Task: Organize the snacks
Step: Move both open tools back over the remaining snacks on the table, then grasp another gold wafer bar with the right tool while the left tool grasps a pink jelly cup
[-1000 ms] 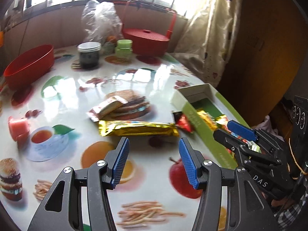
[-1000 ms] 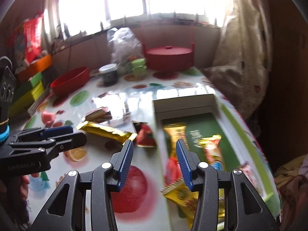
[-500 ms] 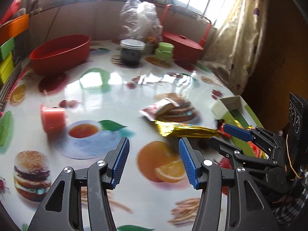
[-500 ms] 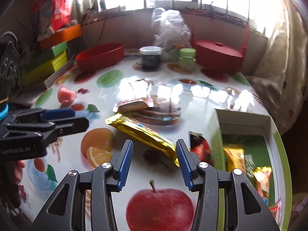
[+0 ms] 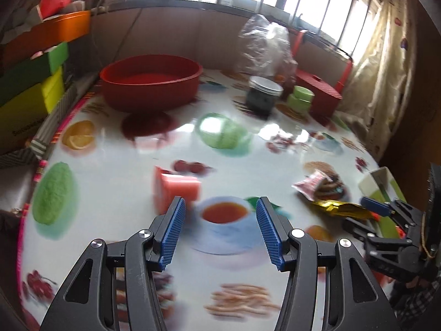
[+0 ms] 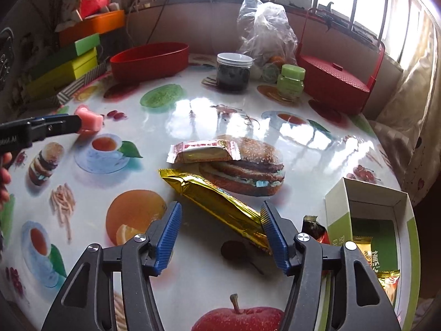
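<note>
glossy tablecloth (image 6: 193,104) printed with burgers, oranges, tea cups and fries covers the round table in both wrist views. nearest the right wrist camera, the right gripper (image 6: 220,231) hangs over it with its jaws opening; the lower end of the gold snack bar (image 6: 217,201) lies between the blue pads, which do not press on it. just right of it a small red-and-black packet (image 6: 314,230) rests against the green and white box (image 6: 339,209), where more wrapped snacks lie inside. beyond the gold bar a white and red wafer packet (image 6: 204,151) lies flat on the cloth. the left gripper (image 5: 217,224) hovers with jaws partly apart and nothing between them; the pink jelly cup (image 5: 177,189), blurred, lies on its side just ahead of the left pad. farther back stand a red bowl (image 6: 150,60), a dark jar (image 6: 234,71) with a white lid, a small green jar (image 6: 290,82), a clear plastic bag (image 6: 264,33) and a red lidded basket (image 6: 333,82) under the bright windows.
</note>
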`<state>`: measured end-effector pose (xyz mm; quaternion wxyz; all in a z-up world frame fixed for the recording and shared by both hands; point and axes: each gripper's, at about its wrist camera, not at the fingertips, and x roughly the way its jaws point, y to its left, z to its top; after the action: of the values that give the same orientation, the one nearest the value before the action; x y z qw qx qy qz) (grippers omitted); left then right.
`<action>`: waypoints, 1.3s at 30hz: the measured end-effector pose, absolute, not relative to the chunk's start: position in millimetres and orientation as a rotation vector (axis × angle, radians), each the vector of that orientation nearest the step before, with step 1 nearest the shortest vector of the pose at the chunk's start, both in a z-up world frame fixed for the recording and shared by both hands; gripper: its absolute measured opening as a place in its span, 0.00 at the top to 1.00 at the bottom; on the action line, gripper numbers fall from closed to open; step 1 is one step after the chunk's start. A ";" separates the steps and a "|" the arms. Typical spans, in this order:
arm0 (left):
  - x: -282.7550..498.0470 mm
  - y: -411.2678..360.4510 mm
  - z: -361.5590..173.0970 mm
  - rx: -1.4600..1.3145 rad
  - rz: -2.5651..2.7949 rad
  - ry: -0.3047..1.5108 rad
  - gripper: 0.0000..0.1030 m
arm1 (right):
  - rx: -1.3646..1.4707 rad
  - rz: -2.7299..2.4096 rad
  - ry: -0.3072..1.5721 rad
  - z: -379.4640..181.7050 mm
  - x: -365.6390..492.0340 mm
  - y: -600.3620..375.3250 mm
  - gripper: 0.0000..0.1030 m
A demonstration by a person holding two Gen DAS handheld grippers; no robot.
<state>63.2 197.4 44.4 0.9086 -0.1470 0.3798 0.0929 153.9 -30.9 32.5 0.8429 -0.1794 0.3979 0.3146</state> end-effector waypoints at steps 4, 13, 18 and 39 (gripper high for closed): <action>64.5 214.1 38.6 -0.305 0.204 0.800 0.47 | -0.387 0.649 0.840 31.9 156.9 -29.5 0.42; 78.0 234.1 34.3 -0.295 0.183 0.780 0.46 | -0.409 0.618 0.867 22.5 167.1 -27.5 0.42; 87.2 245.7 30.8 -0.316 0.172 0.784 0.46 | -0.409 0.603 0.876 19.5 168.9 -28.2 0.42; 86.6 208.7 16.4 -0.306 0.029 0.865 0.46 | -0.336 0.617 0.927 15.4 167.1 -31.9 0.42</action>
<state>86.6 208.7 16.4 0.8964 -0.1479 0.4176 0.0142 167.1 -31.9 15.4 0.8357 -0.1588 0.4377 0.2914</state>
